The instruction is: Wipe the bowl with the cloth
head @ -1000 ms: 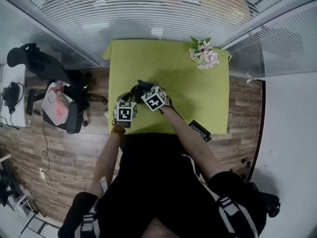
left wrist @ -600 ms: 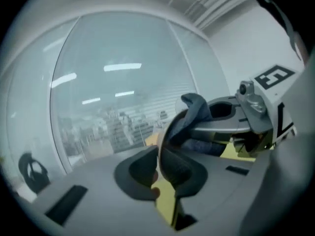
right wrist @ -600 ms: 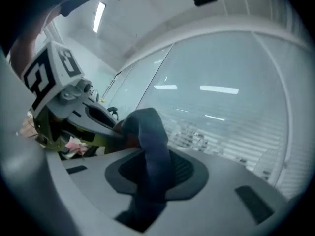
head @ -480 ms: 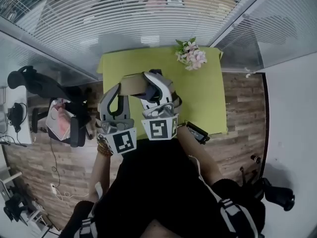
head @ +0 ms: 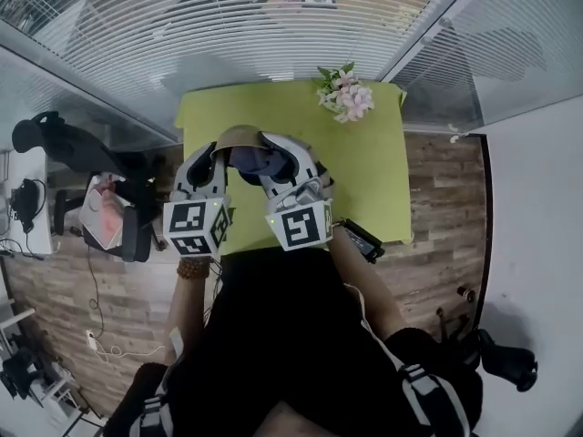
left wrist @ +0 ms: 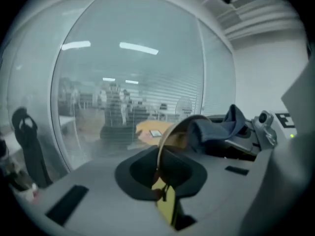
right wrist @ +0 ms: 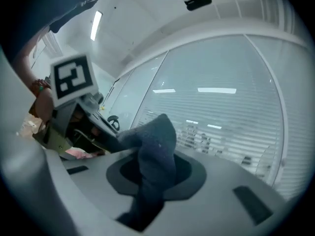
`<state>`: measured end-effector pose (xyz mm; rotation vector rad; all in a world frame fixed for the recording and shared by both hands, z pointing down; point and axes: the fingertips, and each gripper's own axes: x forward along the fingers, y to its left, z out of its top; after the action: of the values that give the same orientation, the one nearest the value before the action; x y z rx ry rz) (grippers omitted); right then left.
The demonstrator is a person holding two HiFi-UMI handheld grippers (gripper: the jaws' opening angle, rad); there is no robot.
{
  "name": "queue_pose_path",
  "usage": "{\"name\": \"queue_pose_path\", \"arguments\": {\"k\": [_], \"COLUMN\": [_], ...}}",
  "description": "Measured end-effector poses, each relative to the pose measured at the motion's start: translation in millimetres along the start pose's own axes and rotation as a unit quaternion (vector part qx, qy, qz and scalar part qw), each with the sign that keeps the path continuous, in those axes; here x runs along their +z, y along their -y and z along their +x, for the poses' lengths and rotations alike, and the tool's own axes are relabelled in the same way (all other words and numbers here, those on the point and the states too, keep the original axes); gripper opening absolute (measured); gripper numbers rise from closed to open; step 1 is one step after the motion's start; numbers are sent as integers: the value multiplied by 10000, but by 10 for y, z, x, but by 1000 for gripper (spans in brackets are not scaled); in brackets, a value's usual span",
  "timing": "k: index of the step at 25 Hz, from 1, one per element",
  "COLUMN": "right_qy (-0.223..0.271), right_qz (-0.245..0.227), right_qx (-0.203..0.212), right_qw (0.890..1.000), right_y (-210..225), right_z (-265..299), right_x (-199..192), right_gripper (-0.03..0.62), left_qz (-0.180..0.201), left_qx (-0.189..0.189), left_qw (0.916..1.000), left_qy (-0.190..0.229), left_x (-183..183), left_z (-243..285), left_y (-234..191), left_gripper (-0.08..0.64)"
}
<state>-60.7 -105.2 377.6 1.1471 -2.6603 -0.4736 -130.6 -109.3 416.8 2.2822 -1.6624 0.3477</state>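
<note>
L gripper (head: 217,157) clamped tight on bowl (head: 239,137) rim, held up over green table (head: 364,180). R gripper (head: 273,153) jaws closing on blue cloth (head: 253,160), at bowl mouth. Wiping step, I'd say; next prob needs cloth rubbed round inside, bowl kept steady.

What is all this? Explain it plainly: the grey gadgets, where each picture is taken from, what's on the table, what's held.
There is no robot here: a person holds a two-jaw gripper in each hand. The head view comes from a camera on the person's head, looking down; the other two cameras ride on the grippers. The left gripper pinches the rim of a tan bowl. The right gripper, its jaws closing, has a dark blue cloth between them. Both are held above the green table, where flowers and a black object lie.
</note>
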Motion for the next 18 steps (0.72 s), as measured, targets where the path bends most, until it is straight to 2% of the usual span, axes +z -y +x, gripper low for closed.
{"name": "queue_pose_path", "arguments": {"k": [1,2,3,4,5,6,7,8,9,11,12,13,14,15,16,17,18], "right_qy": [-248,-607,-1046,-1511,-1946,-2327,-2654,-2931,-3161,-3413,-3413,-3388,-3399,-3460,-3545,-3613,-3649], "right_qz": [246,626,1110,1636,2143,2588,2933,3178,3368,3864,4256,4713,5144,5469,5659,5722,5664], "right_qx": [335,806,1386,1996,2529,2904,3097,3135,3091,3090,3195,3321,3408,3406,3288,3067,2798], "right_qw": [9988,9929,9785,9542,9232,8914,8647,8455,8313,7992,7748,7435,7097,6820,6678,6693,6839], "right_y": [-87,-213,-377,-559,-732,-877,-988,-1070,-1140,-1300,-1391,-1479,-1554,-1611,-1642,-1647,-1631], "right_z": [24,61,100,130,148,160,172,189,209,232,233,232,236,255,296,360,435], "right_x": [-181,-417,-686,-958,-1218,-1462,-1694,-1911,-2099,-2295,-2294,-2268,-2260,-2303,-2407,-2557,-2723], "right_gripper": [63,64,71,81,91,75,46,29,23,18,17,17,17,17,17,17,18], "left_qz": [-444,-837,-1167,-1459,-1792,-2226,-2724,-3190,-3575,-4192,-4472,-4701,-4836,-4866,-4830,-4783,-4769], "left_qx": [-208,-403,-554,-650,-697,-690,-620,-490,-316,60,220,343,426,481,516,534,536], "left_qw": [9980,9921,9833,9722,9583,9403,9187,8962,8753,8393,8236,8111,8042,8032,8060,8092,8106], "left_qy": [-406,-838,-1281,-1712,-2116,-2480,-2791,-3043,-3242,-3462,-3482,-3463,-3430,-3401,-3382,-3371,-3357], "left_x": [-234,-510,-827,-1178,-1554,-1941,-2322,-2682,-3009,-3513,-3676,-3782,-3844,-3877,-3898,-3913,-3924], "left_z": [88,173,244,300,338,357,358,341,308,215,167,127,100,86,82,86,94], "left_y": [-66,-127,-181,-223,-252,-269,-281,-292,-308,-345,-358,-369,-380,-394,-408,-414,-413], "left_gripper": [23,23,25,24,21,20,20,20,20,20,20,20,20,20,20,20,20]}}
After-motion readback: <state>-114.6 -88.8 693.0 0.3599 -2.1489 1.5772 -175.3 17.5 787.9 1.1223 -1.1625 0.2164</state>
